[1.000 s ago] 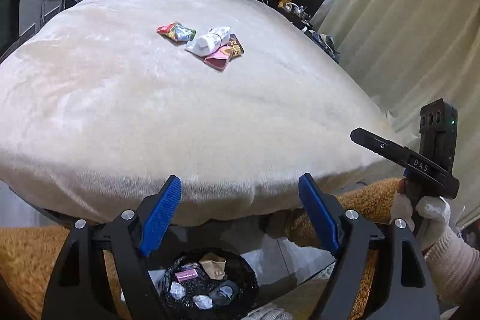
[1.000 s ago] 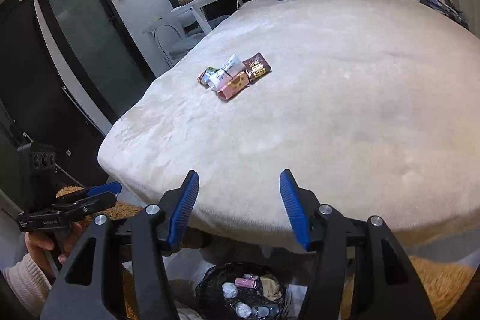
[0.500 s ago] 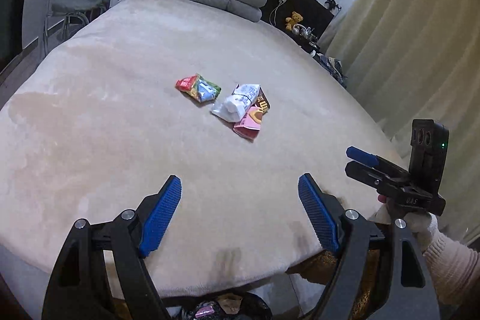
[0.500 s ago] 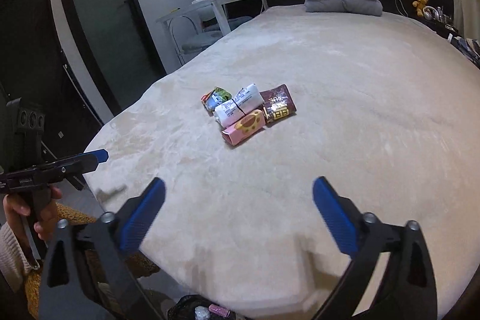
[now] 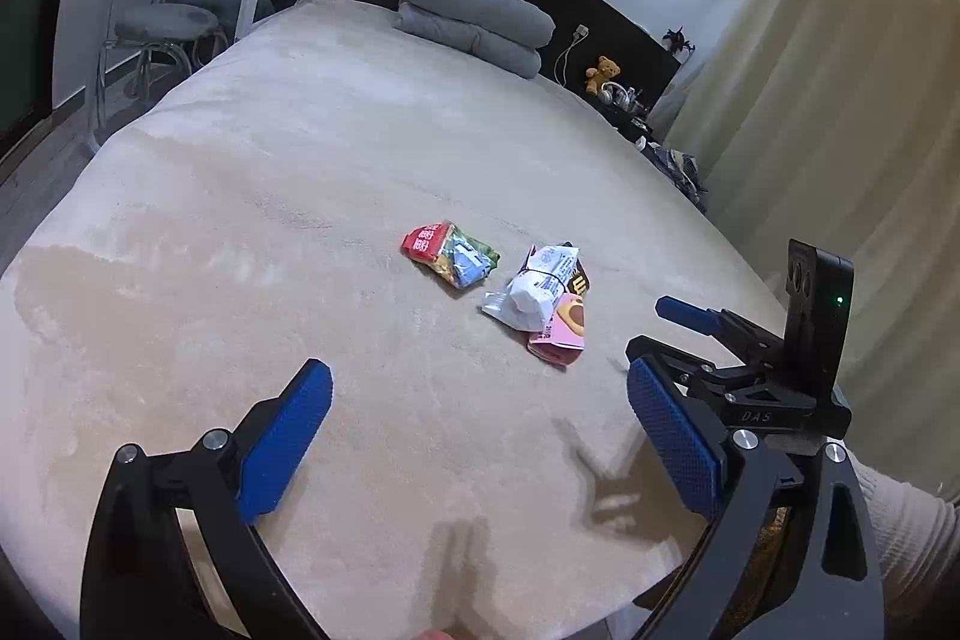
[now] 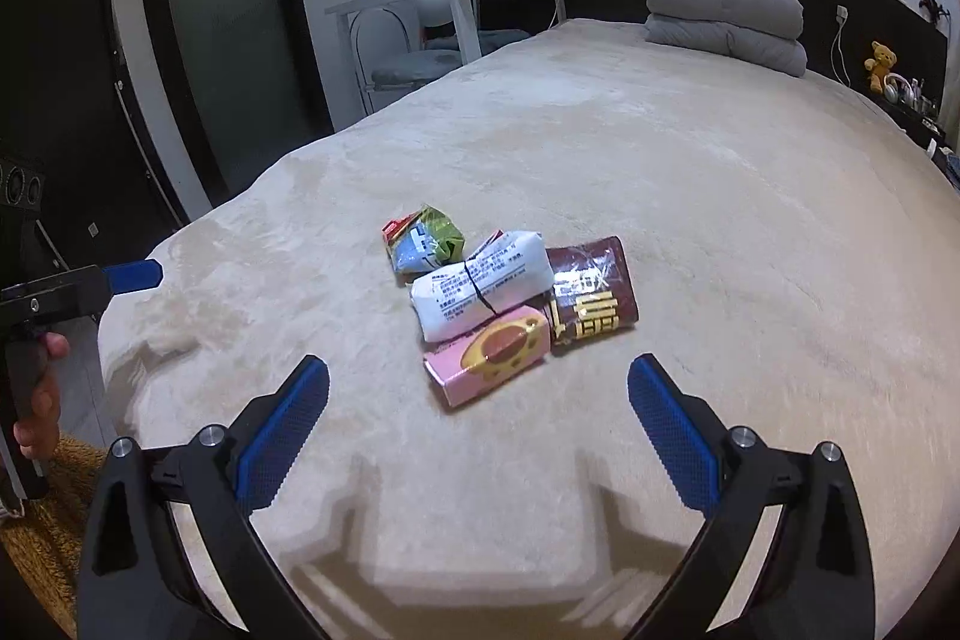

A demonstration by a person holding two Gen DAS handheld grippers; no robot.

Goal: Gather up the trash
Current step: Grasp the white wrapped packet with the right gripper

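The right gripper point(image 6: 478, 427) is held wide open and empty, low over the bed point(image 6: 750, 220), so that the nearest wrapper can be reached. The left gripper point(image 5: 479, 436) is opening, with nothing between its jaws. The trash lies in one small heap near the middle of the blanket: a pink snack box point(image 6: 487, 355) in front, touching a white packet point(image 6: 483, 292) and a brown wrapper point(image 6: 591, 292), with a green and red packet point(image 6: 423, 241) behind. Probably the pink box is taken first.
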